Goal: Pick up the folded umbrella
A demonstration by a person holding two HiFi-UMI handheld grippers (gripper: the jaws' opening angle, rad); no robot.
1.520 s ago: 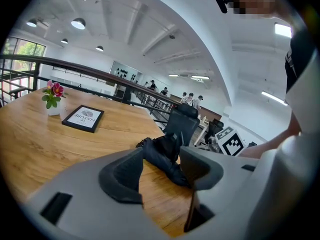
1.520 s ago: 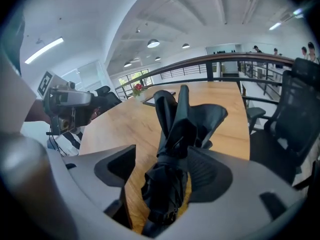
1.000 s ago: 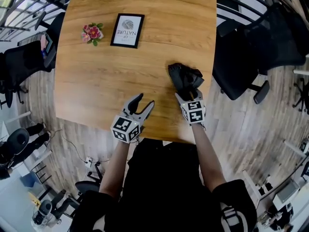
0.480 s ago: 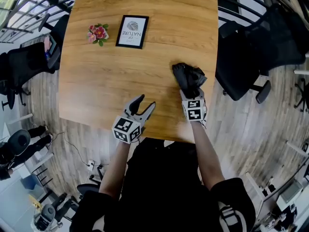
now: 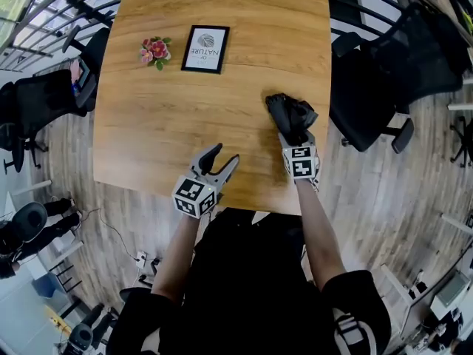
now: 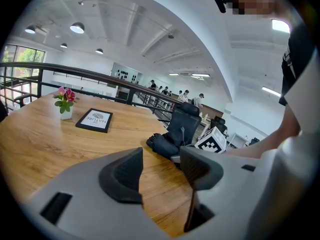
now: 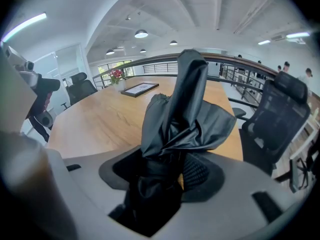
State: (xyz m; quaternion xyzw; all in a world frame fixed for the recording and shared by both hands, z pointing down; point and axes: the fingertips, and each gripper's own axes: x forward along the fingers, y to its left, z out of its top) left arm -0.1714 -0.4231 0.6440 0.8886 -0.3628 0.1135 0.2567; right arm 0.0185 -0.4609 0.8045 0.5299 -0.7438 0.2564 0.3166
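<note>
- Wooden table (image 5: pixel 185 117), big, rounded corners, fills the upper half of the head view; wood-plank floor around it.
- Person (image 5: pixel 251 287) in a black top at the table's near edge, both forearms reaching over that edge.
- Black office chair (image 5: pixel 399 65) off the table's right edge, apart from it; another black chair (image 5: pixel 37 102) off the left edge.
- Folded umbrella (image 5: pixel 290 118), black, loose crumpled fabric, lies on the table close to the right edge, in the half nearer the near edge. Long axis runs roughly from near edge to far edge.
- Right gripper (image 5: pixel 295 140) at the umbrella's near end, pointing steeply down. Its fingers (image 7: pixel 202 174) are closing with the umbrella between them; fabric fills most of the gap, and a thin sliver of wood shows beside one pad. Umbrella not lifted.
- Left gripper (image 5: pixel 222 156) above the near edge, left of the middle and well apart from the umbrella. Fingers (image 6: pixel 122 176) spread apart with only bare table showing between them.
- Black-framed picture (image 5: pixel 205 49) lies flat towards the far left corner, white print inside.
- Small pot of pink flowers (image 5: pixel 156 51) just left of the frame, close to the left edge.
</note>
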